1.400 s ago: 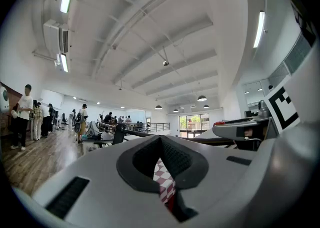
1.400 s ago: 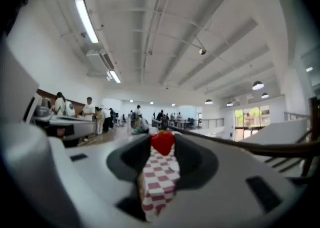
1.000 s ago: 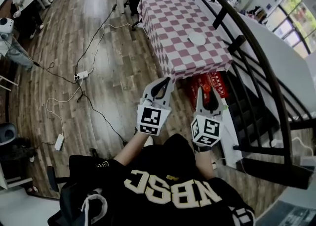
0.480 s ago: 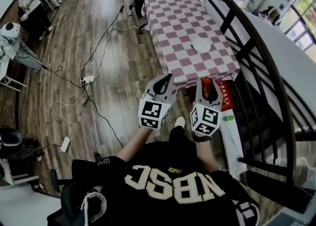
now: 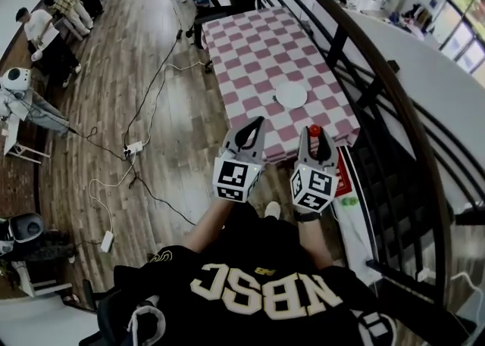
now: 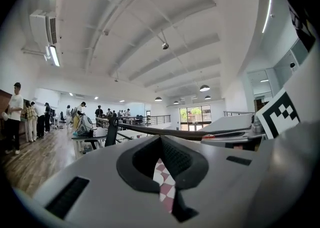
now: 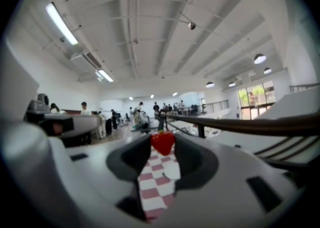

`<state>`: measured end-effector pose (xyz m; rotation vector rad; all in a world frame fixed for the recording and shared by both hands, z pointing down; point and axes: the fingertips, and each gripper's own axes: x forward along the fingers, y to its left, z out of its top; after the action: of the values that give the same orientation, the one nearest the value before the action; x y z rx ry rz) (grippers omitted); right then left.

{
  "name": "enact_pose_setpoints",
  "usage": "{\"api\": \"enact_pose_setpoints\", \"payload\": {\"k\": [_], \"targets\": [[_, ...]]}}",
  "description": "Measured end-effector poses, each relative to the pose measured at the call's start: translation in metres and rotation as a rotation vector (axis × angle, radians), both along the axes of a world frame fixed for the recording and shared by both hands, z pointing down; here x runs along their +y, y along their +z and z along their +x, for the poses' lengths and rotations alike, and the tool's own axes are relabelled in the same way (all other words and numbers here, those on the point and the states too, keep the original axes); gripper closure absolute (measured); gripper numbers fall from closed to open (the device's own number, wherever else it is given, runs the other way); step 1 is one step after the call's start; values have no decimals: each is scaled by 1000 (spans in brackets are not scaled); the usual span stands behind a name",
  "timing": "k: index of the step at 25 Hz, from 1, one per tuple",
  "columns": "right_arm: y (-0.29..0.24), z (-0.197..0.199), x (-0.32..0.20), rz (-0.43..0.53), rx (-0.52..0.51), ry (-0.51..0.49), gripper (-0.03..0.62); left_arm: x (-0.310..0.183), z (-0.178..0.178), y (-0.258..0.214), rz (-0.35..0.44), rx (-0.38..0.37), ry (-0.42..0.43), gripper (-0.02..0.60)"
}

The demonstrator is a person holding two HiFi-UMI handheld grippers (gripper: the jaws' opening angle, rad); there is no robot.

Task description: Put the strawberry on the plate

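Bright ceiling lights; fisheye edges bend darkly.

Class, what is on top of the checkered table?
Only a white plate shows on the checkered table. The right gripper, holding the strawberry, and the left gripper cover its near edge.

checkered table [image 5: 250,49] | black railing [image 5: 394,88] beside it | power strip [image 5: 135,147] on floor
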<state>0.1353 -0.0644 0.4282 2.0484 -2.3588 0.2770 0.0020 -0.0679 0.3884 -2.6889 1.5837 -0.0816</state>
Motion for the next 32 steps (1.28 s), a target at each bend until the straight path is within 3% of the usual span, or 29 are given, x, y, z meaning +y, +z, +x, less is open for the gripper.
{"api": "enact_pose_setpoints", "payload": {"k": [5, 9, 16, 20, 32], "targets": [[28, -5, -34, -58, 32, -87, 439, -38, 3, 30, -74, -34, -21, 572], [58, 6, -57, -127, 24, -58, 439, -69, 4, 58, -129, -40, 4, 572], [106, 17, -102, -278, 43, -10, 439, -130, 8, 94, -210, -56, 106, 572], [131, 17, -117, -371, 82, -31, 439, -160, 14, 103, -212, -83, 184, 572], [223, 8, -186, -582, 199, -133, 439, -228, 10, 195, -421, -144, 326, 572]]}}
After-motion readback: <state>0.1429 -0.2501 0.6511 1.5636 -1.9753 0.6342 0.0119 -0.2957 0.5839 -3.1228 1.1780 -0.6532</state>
